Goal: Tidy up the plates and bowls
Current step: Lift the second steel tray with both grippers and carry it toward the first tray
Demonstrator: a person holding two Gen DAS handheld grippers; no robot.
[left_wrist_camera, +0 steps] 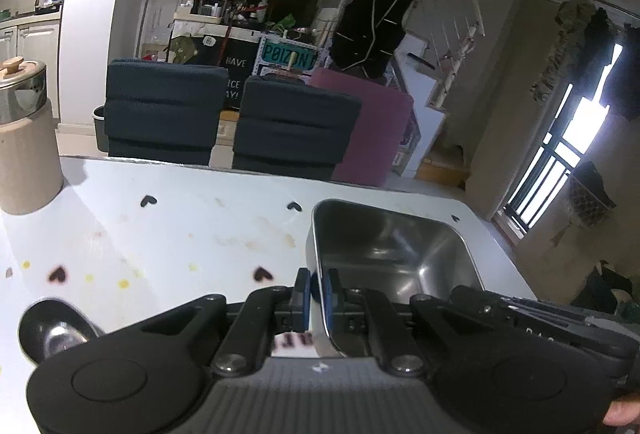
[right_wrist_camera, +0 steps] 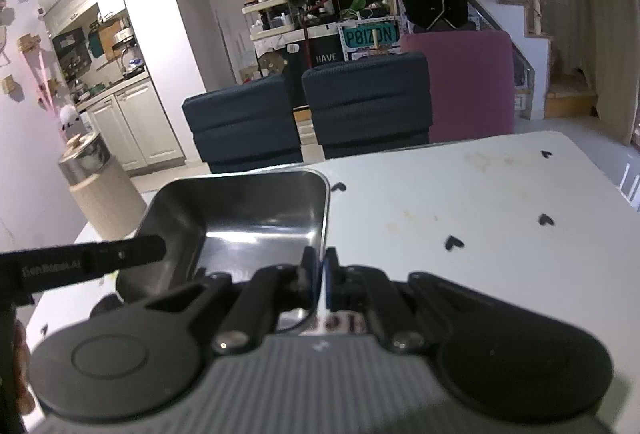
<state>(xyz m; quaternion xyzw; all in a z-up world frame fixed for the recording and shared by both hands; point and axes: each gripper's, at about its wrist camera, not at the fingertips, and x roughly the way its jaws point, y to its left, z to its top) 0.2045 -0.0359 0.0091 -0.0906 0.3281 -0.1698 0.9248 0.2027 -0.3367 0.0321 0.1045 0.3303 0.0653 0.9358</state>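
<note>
Gripping the rectangular steel tray (left_wrist_camera: 400,254) by two opposite walls, the left gripper (left_wrist_camera: 316,288) and the right gripper (right_wrist_camera: 320,274) each had the jaws clenched on its thin rim. The tray hung between the jaws, above the white tabletop (left_wrist_camera: 180,234), empty and open side up. Its long axis seemed to run from one pair of jaws to the other. A dark bowl (left_wrist_camera: 56,326) lay left of the left jaws, so I judged the sorting only begun.

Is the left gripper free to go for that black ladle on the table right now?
Probably not: the left gripper is shut on the rim of the steel tray, shared with the right gripper. The ladle lies unobstructed.
</note>
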